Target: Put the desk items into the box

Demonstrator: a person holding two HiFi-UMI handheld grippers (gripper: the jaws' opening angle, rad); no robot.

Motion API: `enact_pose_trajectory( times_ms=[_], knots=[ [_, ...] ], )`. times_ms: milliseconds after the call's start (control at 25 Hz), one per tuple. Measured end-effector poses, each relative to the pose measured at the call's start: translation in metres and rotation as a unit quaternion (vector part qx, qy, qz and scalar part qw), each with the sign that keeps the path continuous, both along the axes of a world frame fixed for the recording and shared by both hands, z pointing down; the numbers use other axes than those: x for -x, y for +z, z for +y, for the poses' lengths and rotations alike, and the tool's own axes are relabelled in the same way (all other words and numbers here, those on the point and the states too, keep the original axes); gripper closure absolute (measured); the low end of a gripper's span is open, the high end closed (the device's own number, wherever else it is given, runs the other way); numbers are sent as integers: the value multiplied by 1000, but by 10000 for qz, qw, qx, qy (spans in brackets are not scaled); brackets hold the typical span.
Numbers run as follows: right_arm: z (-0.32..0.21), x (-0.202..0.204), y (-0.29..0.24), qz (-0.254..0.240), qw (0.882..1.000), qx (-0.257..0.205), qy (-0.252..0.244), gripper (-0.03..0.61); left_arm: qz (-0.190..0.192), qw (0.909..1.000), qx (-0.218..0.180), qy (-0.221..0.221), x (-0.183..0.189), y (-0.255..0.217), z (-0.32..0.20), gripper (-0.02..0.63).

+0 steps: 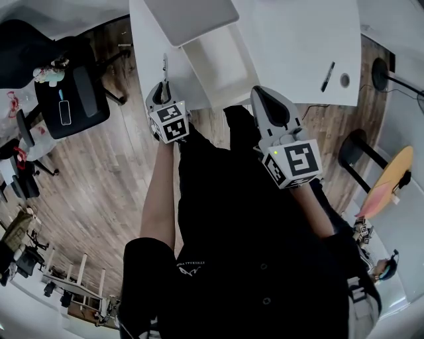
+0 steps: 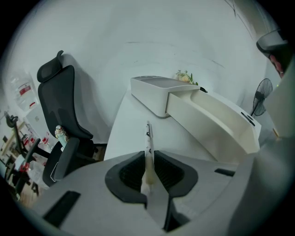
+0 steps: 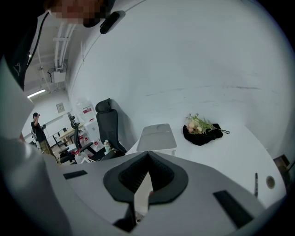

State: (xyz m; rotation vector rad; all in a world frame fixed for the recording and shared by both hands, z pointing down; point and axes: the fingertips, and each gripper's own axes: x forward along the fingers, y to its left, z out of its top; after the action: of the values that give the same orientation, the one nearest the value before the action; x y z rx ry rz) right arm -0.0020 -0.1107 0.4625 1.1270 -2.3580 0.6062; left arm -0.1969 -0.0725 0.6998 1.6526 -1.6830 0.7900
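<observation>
Holding a slim white pen (image 2: 148, 138) in the left gripper (image 2: 148, 156): jaws clamped on its shaft, tip sticking out past the pads over the white desk (image 2: 129, 133). The head view agrees, with the pen (image 1: 164, 67) projecting from the left gripper (image 1: 162, 91) above the desk's near edge, left of the box.

Right gripper (image 3: 148, 156): jaws pressed together at the tips, nothing between the pads. In the head view the right gripper (image 1: 262, 99) hangs over the floor just off the desk edge (image 1: 291, 40), touching nothing.

Open white rectangular box (image 1: 222, 65) sits between the two grippers, just beyond them. Its inside reads as plain white from the head camera. The grey-faced lid (image 1: 189, 16) lies flat at the far end. The left gripper view shows the box (image 2: 216, 126) side-on with the lid (image 2: 154, 90) behind it; the interior is hidden by the wall from that angle.

Only the right gripper view shows a bunch of pale flowers on a black cloth (image 3: 201, 129), well back on the desk, and a distant person (image 3: 37, 123) in the room. The left gripper view catches just the flower tops (image 2: 184, 76) behind the lid.

Black marker pen (image 1: 327, 76) lies on the desk to the right, near a round cable hole (image 1: 344, 80); it also shows in the right gripper view (image 3: 256, 178).

Black office chair (image 1: 66, 96) stands on the wood floor to the left.
</observation>
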Motion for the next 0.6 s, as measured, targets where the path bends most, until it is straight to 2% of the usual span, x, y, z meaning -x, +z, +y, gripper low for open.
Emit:
enact_pose_trajectory(
  times_ms=[120, 240, 600],
  knots=[
    [0, -4, 0, -2, 10000, -11, 46, 580, -77, 10000, -7, -41, 2, 0, 0, 552],
    [0, -6, 0, -7, 10000, -29, 66, 580, 9, 9999, 46, -99, 3, -6, 0, 555],
    [7, 1, -8, -87, 9998, -145, 118, 580, 99, 9995, -295, -30, 2, -36, -3, 557]
  ],
)
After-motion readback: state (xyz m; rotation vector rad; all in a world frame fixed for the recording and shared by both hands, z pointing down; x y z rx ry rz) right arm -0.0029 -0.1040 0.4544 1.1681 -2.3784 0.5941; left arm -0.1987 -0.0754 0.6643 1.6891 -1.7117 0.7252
